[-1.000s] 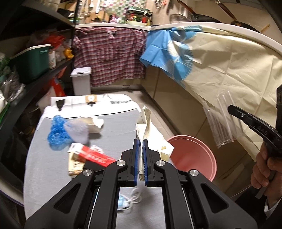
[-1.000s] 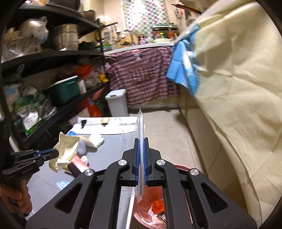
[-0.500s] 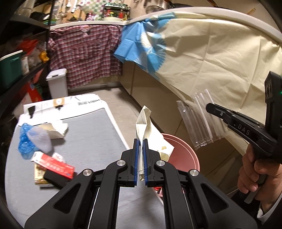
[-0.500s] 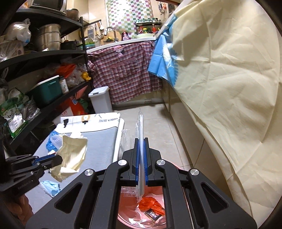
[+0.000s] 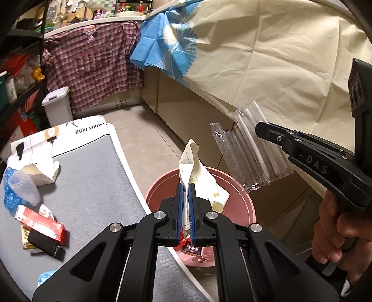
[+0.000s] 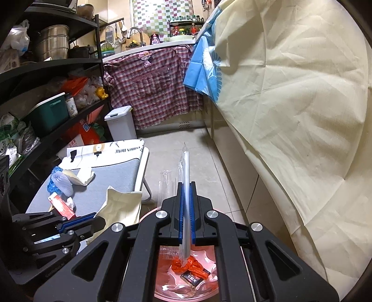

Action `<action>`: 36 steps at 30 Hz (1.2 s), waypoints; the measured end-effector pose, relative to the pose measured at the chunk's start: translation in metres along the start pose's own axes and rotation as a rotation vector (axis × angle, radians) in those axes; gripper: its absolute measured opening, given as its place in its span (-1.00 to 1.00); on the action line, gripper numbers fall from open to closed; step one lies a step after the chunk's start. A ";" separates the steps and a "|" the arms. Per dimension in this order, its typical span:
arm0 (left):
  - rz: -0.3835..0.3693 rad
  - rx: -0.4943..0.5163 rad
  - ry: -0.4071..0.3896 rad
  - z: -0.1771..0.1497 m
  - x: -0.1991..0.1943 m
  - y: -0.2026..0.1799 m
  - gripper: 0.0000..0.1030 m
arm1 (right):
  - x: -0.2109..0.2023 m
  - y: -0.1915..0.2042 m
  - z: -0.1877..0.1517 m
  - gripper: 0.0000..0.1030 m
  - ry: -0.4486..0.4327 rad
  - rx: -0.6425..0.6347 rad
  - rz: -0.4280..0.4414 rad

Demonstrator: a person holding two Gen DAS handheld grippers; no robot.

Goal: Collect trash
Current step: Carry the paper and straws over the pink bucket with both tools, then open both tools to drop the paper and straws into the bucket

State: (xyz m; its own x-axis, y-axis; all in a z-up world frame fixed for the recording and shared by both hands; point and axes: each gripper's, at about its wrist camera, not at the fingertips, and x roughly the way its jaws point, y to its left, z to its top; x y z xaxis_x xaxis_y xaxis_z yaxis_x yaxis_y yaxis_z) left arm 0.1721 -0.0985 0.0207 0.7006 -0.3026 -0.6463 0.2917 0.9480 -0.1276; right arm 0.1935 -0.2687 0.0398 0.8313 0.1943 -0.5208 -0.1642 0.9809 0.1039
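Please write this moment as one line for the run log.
left gripper: shut on crumpled paper | right gripper: shut on straw pack | both above pink bin

Beige tile floor [image 6: 202,151] runs ahead of me to a counter hung with a plaid shirt [image 6: 151,86]. A cream sheet [image 6: 290,104] and a blue cloth [image 6: 204,69] drape the cabinets on my right. Black shelves [image 6: 58,62] crowd the left, holding pots and a green box [image 6: 50,111]. A white bin [image 6: 121,125] stands below. Checkered tiles [image 6: 160,21] back what looks like a sink.
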 end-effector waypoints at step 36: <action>0.047 -0.062 -0.056 -0.003 -0.037 0.060 -0.75 | -0.006 0.039 -0.004 -0.14 -0.062 -0.018 0.054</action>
State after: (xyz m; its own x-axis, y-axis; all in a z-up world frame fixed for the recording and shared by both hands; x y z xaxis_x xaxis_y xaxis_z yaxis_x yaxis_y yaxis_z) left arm 0.1616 -0.0305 0.0349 0.7480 -0.2614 -0.6100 0.2182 0.9649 -0.1459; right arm 0.1797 -0.2313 0.0439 0.8521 0.2472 -0.4614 -0.2190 0.9690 0.1147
